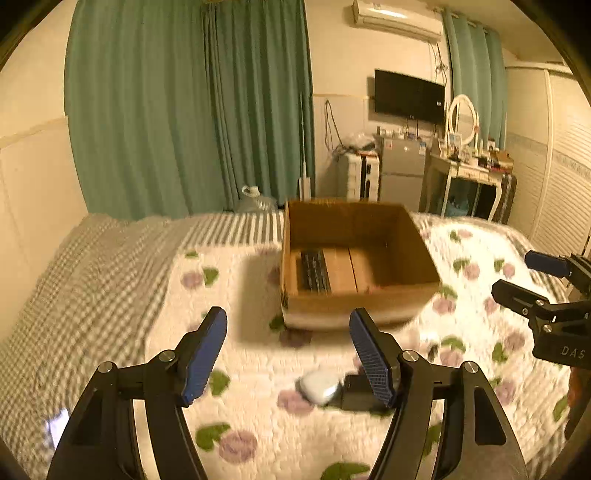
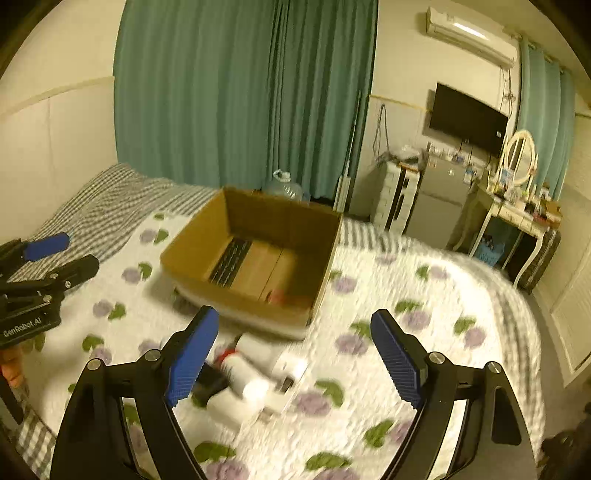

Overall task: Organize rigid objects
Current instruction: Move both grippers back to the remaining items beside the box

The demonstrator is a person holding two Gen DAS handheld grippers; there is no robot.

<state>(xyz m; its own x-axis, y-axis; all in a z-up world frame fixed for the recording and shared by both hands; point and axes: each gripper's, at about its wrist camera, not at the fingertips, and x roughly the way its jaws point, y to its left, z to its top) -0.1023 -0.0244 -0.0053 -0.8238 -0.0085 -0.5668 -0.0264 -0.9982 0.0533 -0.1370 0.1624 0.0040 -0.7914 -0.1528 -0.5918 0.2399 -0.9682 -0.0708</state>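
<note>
Rigid objects: a blurred cluster lies on the floral quilt (image 2: 424, 288) in front of the cardboard box (image 2: 236, 295), not inside it.
Left gripper (image 1: 288, 354): jaws spread wide, nothing between the blue pads (image 1: 205, 354); it hangs above the quilt, pointed toward the box.
Under the left gripper: a pale rounded case (image 1: 319, 386) lies on the quilt touching a dark rectangular item (image 1: 356, 397), which is partly hidden behind the right-hand pad.
Right gripper (image 2: 295, 358): jaws likewise wide apart and holding nothing; it hovers over the quilt just short of the box's near wall.
Under the right gripper: a white bottle with a red band (image 2: 240, 369), a dark object (image 2: 210, 384) beside it and a white blocky piece (image 2: 284, 380), all close together and too blurred to name further.
Each gripper in the other's view: the right one shows at the right edge of the left wrist view, the left one at the left edge of the right wrist view; they are well apart.
Box: open-topped, resting on the quilt; a dark ribbed flat item (image 1: 314, 271) lies on its floor against the left wall, and the right wrist view shows something reddish (image 2: 282, 295) at the near corner.
Bed: a grey striped sheet (image 1: 85, 280) borders the quilt on the left.
Room beyond: green curtains (image 1: 184, 103), a wall-mounted TV (image 1: 408, 96), an air conditioner (image 1: 397, 18), a small fridge (image 1: 400, 171) and a dressing table (image 1: 469, 173) with a round mirror.
</note>
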